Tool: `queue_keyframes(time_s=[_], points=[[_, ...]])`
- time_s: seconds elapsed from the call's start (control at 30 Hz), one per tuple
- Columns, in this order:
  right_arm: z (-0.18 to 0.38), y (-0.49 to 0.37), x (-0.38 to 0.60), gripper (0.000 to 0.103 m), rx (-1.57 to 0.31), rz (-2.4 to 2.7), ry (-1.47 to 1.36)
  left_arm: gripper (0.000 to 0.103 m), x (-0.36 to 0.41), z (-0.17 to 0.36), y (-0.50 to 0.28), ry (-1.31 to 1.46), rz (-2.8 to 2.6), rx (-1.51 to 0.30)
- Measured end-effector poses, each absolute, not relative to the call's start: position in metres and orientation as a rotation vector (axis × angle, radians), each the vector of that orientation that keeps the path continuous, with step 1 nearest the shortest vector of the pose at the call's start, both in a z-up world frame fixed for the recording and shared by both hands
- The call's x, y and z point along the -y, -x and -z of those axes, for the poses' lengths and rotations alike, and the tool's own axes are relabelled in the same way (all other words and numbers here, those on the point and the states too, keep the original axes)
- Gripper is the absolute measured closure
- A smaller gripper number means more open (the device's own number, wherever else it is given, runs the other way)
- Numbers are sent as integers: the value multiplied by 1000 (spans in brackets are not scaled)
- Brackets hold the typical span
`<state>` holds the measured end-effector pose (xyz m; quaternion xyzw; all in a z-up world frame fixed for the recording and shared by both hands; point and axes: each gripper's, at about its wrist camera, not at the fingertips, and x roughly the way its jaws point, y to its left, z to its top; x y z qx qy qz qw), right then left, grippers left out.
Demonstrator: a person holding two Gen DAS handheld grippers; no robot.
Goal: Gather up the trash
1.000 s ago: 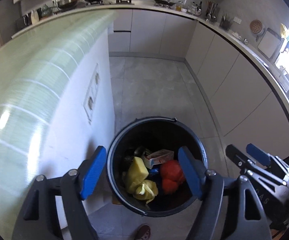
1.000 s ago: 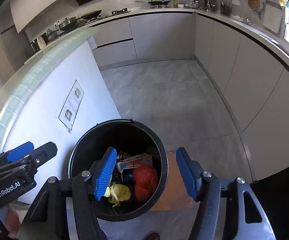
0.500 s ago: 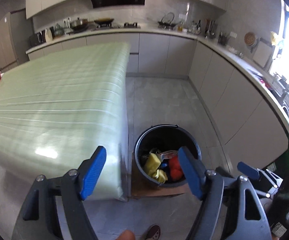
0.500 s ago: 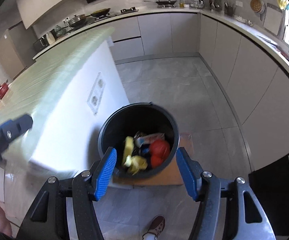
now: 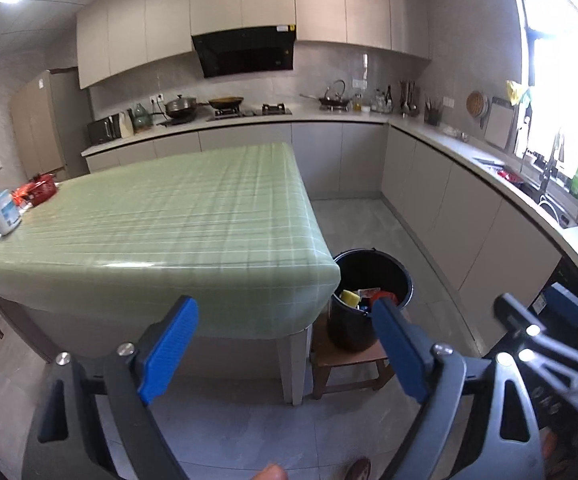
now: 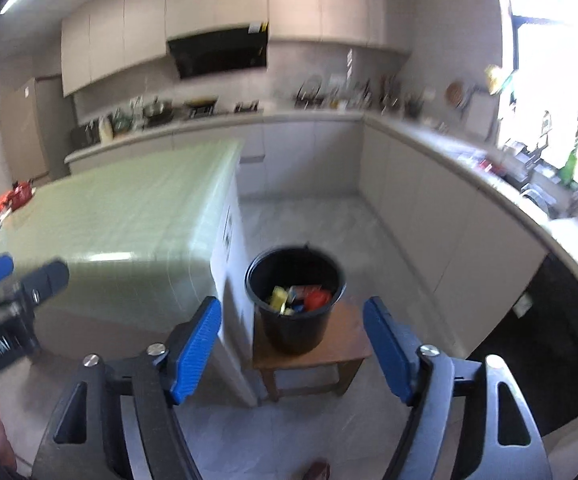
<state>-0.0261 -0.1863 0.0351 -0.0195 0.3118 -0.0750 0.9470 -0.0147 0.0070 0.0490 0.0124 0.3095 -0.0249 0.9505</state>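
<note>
A black bucket (image 5: pixel 373 280) (image 6: pixel 295 276) stands on a low wooden stool (image 5: pixel 345 360) (image 6: pixel 329 352) beside the green-clothed island. Inside it lie yellow, red and blue pieces of trash (image 6: pixel 299 298). My left gripper (image 5: pixel 285 328) hangs well back from the bucket, above the island's near corner, its blue-padded jaws opening with nothing between them. My right gripper (image 6: pixel 293 328) is also far back and above the stool, jaws opening and empty. Each gripper shows at the edge of the other's view.
The green checked island top (image 5: pixel 161 216) fills the left. A white container (image 5: pixel 5 212) and red packets (image 5: pixel 39 192) sit at its far left edge. Grey counters (image 5: pixel 469 208) run along the back and right. A shoe (image 6: pixel 317 470) shows on the floor.
Both grippers have pulled up and back from right over the bucket, which now looks small and distant. Both pairs of jaws stand wider than before.
</note>
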Motion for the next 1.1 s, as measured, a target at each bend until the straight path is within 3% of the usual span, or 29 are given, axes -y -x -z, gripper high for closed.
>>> queue_keyframes(time_s=[0.23, 1.1], points=[[-70, 70, 174, 18, -593, 189, 26, 13, -13, -52, 35, 8, 17, -622], [-72, 83, 212, 18, -603, 111, -4, 13, 15, -52, 67, 3, -64, -601]])
